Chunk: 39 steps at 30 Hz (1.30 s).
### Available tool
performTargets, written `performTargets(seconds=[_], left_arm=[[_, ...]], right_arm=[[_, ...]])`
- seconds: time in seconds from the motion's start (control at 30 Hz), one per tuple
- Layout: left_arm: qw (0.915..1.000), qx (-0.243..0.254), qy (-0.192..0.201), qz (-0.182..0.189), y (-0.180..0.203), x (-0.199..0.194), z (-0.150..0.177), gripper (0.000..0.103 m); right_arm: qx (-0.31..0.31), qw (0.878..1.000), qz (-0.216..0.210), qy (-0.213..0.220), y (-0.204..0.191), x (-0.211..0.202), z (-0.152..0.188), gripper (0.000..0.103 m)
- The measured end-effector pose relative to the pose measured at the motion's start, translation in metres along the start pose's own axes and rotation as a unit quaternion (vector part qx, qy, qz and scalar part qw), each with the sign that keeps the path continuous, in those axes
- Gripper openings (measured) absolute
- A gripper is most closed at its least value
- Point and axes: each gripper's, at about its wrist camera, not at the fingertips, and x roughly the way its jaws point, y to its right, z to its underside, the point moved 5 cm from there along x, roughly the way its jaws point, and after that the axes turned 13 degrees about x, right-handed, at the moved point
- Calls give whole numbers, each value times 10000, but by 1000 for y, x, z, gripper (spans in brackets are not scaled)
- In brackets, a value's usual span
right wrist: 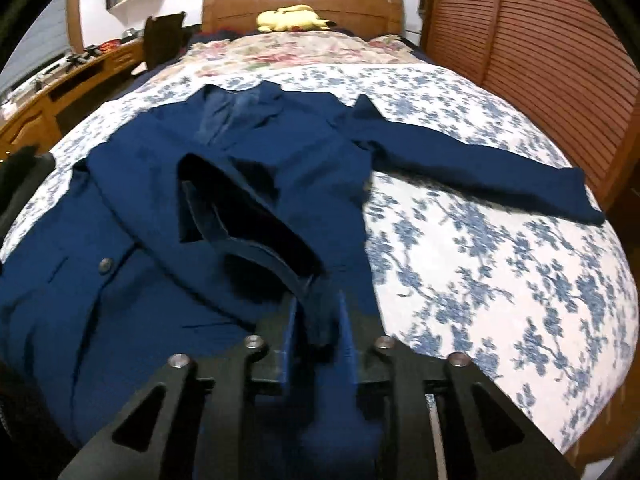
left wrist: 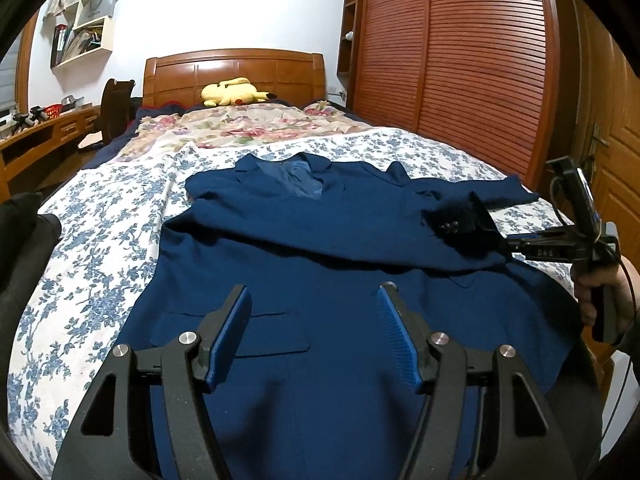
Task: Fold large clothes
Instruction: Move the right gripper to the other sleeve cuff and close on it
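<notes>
A navy blue jacket (left wrist: 304, 248) lies front up on the bed, collar toward the headboard; it also shows in the right wrist view (right wrist: 120, 208). My left gripper (left wrist: 316, 292) is open and empty, just above the jacket's lower front near a pocket. My right gripper (right wrist: 318, 300) is shut on the cuff of one sleeve (right wrist: 256, 220), which is folded across the chest. In the left wrist view the right gripper (left wrist: 490, 226) holds that cuff at the jacket's right side. The other sleeve (right wrist: 480, 168) lies stretched out to the right on the sheet.
The bed has a blue floral sheet (left wrist: 100, 240) and a pink floral quilt (left wrist: 248, 124). A yellow plush toy (left wrist: 234, 92) rests by the wooden headboard (left wrist: 236, 68). A wooden wardrobe (left wrist: 460, 60) stands right, a desk (left wrist: 44, 132) and chair left.
</notes>
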Motion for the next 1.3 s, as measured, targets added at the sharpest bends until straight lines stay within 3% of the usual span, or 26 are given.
performTargets(seconds=[0.1, 0.27, 0.47, 0.6, 0.7, 1.13, 1.23, 1.3], left_arm=[[10000, -19, 10, 39, 2, 5, -4, 66], [9998, -73, 72, 166, 9, 15, -15, 66], [9994, -71, 45, 331, 24, 35, -23, 66], [9992, -66, -31, 402, 34, 49, -26, 66], [9990, -39, -90, 430, 41, 58, -27, 66], [9987, 139, -260, 411, 60, 74, -27, 66], [9987, 123, -267, 410, 60, 76, -27, 66], [9988, 121, -268, 403, 61, 76, -27, 66]], right_arm=[[147, 9998, 92, 103, 4, -5, -11, 41], [33, 9995, 231, 209, 13, -13, -18, 42], [-55, 9996, 83, 259, 21, -31, -14, 43], [-101, 9993, 152, 313, 41, -35, -17, 50], [-88, 9989, 255, 373, 62, -33, -27, 60], [803, 9913, 952, 415, 192, 3, -91, 62], [1015, 9872, 1167, 383, 220, 13, -105, 73], [1178, 9842, 1265, 376, 236, 21, -113, 73]])
